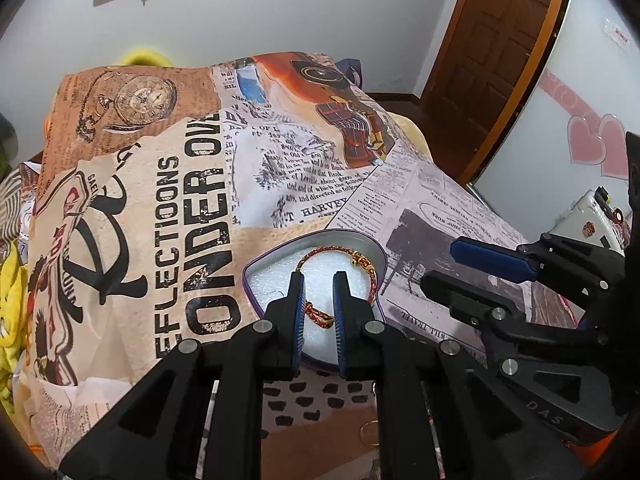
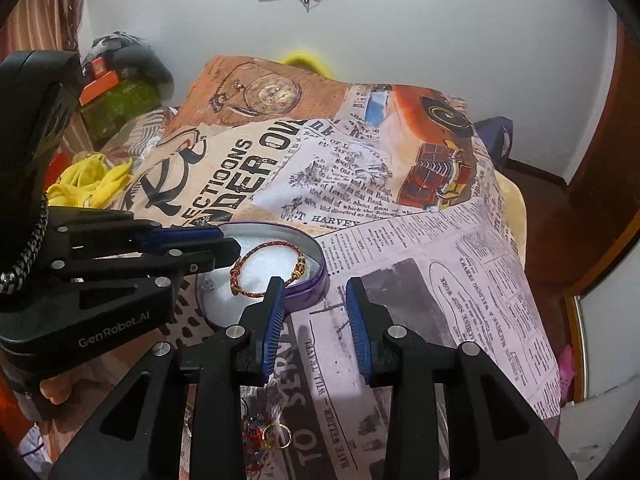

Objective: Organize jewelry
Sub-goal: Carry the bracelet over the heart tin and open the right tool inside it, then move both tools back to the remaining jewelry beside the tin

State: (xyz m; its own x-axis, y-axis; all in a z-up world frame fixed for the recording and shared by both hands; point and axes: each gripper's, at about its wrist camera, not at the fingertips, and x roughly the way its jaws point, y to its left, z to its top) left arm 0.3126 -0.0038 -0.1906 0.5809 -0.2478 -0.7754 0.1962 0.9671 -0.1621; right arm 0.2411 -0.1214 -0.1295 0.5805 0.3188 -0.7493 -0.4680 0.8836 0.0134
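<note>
The newsprint-patterned cloth [image 1: 280, 168] sagged over soft bedding, so the purple tin [image 2: 308, 292] could tip. The left gripper [image 1: 318, 300] (jaws narrow) straddled the red-and-gold bracelet [image 1: 360, 264] lying on the tin's foam and might drag it out; the right gripper [image 2: 316, 320] waited wide, empty.

Glossy purple metal tin [image 2: 304, 292] with white foam [image 2: 260, 268]; braided red cord bracelet [image 2: 267, 264], gold beads; matt printed cloth [image 2: 420, 264] beneath the tin.

Red bracelet [image 2: 267, 267] in purple tin [image 2: 308, 292], right tongs [image 2: 316, 312] spread beside it
</note>
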